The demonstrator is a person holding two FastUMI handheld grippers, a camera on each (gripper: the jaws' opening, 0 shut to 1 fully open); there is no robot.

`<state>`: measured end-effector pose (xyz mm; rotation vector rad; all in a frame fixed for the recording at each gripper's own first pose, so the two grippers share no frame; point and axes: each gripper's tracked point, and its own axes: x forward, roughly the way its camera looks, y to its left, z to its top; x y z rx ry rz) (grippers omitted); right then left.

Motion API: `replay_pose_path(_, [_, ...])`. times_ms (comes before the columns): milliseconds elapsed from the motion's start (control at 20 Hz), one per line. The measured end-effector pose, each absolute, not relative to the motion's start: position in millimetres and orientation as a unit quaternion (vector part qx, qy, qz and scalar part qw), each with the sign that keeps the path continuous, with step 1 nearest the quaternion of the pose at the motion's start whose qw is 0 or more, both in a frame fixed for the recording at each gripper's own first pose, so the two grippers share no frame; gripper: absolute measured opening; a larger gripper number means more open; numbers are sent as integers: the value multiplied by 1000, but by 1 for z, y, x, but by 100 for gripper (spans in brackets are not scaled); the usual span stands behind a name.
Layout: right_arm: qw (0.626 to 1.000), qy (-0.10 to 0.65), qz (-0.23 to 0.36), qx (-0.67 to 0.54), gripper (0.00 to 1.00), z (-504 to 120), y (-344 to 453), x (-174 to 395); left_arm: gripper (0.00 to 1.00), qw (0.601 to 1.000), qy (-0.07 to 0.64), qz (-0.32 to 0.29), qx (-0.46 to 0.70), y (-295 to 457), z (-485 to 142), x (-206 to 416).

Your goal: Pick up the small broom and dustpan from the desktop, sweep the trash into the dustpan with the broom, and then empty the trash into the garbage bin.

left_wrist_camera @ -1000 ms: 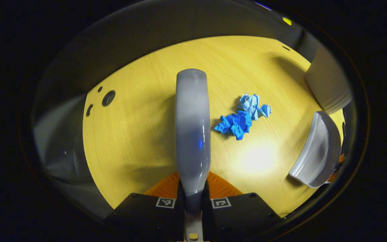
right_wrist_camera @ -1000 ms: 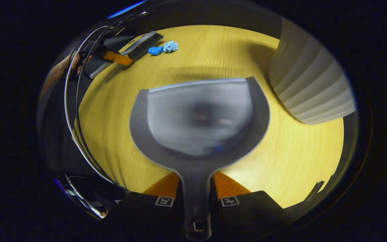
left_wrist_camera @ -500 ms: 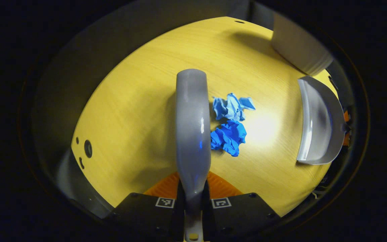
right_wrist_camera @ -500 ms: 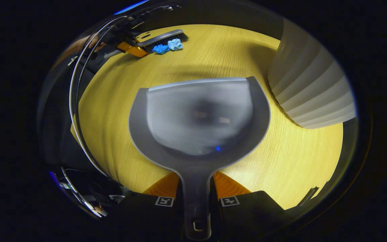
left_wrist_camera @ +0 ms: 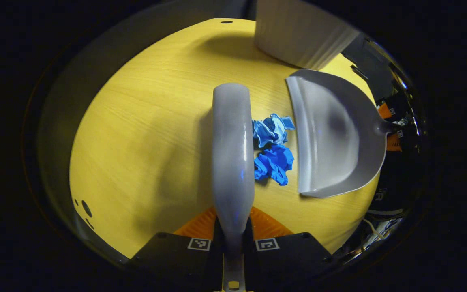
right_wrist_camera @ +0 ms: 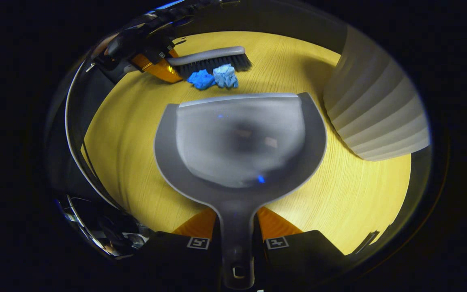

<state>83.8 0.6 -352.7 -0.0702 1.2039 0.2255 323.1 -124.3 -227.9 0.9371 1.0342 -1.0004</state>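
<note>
Hiding its own bristles in the left gripper view, the broom point(left_wrist_camera: 232, 154) shows there as a long grey back, its handle clamped between both fingers of the left gripper point(left_wrist_camera: 233, 233); the bristles show in the right gripper view, dark and resting on the desk point(left_wrist_camera: 144, 134). The bin point(left_wrist_camera: 302, 32) is cut off at the top edge of that view, so its rim and inside cannot be seen; it stands near the desk's far edge, close behind the dustpan point(left_wrist_camera: 335, 134). Two crumpled paper balls, a light blue ball point(left_wrist_camera: 272, 129) and a dark blue ball point(left_wrist_camera: 275, 162), lie touching each other between the broom and the dustpan's open lip, against the bristles and just short of the lip. The right gripper point(right_wrist_camera: 236, 237) grips the dustpan's handle between both fingers, and the handle's end runs out of sight below. Seen from there, the pan lies low and flat over the desk with its lip toward the balls; whether it touches the wood cannot be told. The hands holding the grippers are too dark to make out.
</note>
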Motion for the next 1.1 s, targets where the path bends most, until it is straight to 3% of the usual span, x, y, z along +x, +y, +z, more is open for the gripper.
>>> replay_pose_path(250, [820, 561, 103, -36, 35, -352, 0, 82, 26, 630, 469, -481, 389, -143, -237, 260])
replay_pose_path(550, [828, 552, 92, -16, 35, -352, 5, 89, 26, 651, 484, -494, 312, -150, -208, 234])
replay_pose_path(700, [833, 546, 85, -8, 35, -348, 10, 91, 26, 684, 487, -463, 285, -147, -202, 228])
replay_pose_path(950, [858, 509, 73, 9, 35, -336, 14, 95, 26, 772, 463, -374, 226, -122, -197, 227])
replay_pose_path(1100, [867, 495, 64, 16, 35, -337, 16, 95, 26, 800, 452, -346, 189, -93, -198, 219])
